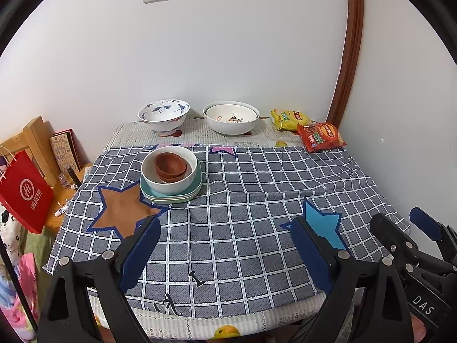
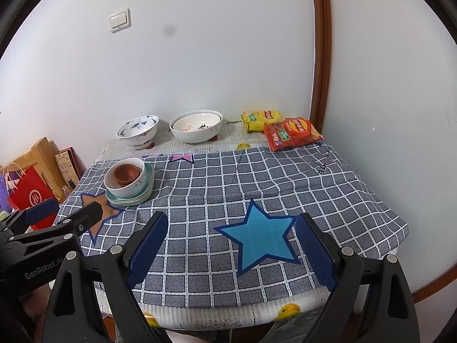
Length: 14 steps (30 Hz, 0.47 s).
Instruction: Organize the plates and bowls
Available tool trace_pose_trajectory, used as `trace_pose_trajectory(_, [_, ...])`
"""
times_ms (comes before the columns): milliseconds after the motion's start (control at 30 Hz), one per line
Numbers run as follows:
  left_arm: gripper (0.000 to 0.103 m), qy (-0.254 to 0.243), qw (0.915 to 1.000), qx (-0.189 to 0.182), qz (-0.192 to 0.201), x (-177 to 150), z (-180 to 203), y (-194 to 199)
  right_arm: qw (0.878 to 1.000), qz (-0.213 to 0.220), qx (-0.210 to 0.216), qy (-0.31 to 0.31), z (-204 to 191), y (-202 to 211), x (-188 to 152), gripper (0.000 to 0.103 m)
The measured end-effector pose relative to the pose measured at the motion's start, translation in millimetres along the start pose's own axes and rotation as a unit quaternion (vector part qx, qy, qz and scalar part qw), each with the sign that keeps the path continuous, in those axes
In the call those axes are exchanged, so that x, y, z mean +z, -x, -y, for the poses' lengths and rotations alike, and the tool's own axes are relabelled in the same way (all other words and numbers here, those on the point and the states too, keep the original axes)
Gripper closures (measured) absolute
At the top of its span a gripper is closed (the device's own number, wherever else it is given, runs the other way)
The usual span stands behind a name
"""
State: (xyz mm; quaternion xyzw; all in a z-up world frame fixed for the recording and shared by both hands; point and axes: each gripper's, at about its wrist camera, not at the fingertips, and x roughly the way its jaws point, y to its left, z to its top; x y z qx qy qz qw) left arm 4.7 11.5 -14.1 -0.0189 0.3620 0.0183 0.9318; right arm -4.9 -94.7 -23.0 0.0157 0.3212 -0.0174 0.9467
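I see the checked tablecloth [image 1: 257,200] run bare from the near table edge to the far wall. My left gripper [image 1: 225,254] and right gripper [image 2: 228,254] both hang wide open over that near edge, holding nothing. Well ahead to the left, brown bowls [image 1: 170,167] sit inside a white bowl [image 1: 171,184] on stacked green plates [image 1: 171,195].

The left gripper [image 1: 225,253] was built of matte black plastic arms with triangular cut-outs and round silver screws at the joints. Its fingers [image 1: 141,253] carried ribbed dark-blue pads. The right gripper [image 2: 230,253] was made alike, with the same blue-padded fingers [image 2: 148,247]. White lettering marked the bodies: "DAS" on the right one, "GenRobot" on the left.
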Motion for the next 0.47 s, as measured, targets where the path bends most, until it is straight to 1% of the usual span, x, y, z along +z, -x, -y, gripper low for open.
trace_pose_trajectory(233, [0.011, -0.005, 1.0, 0.003, 0.002, -0.6, -0.5, 1.0, 1.0, 0.001, 0.001, -0.001, -0.7, 1.7, -0.2, 0.013])
trace_pose_trajectory(333, [0.011, -0.007, 1.0, 0.005, 0.004, 1.3, -2.5, 0.3, 1.0, 0.003, 0.01, -0.003, -0.8, 3.5, -0.1, 0.013])
trace_pose_trajectory(467, [0.011, -0.006, 1.0, 0.007, 0.003, 3.1, -6.2, -6.7, 1.0, 0.004, 0.011, -0.007, -1.7, 1.4, 0.5, 0.013])
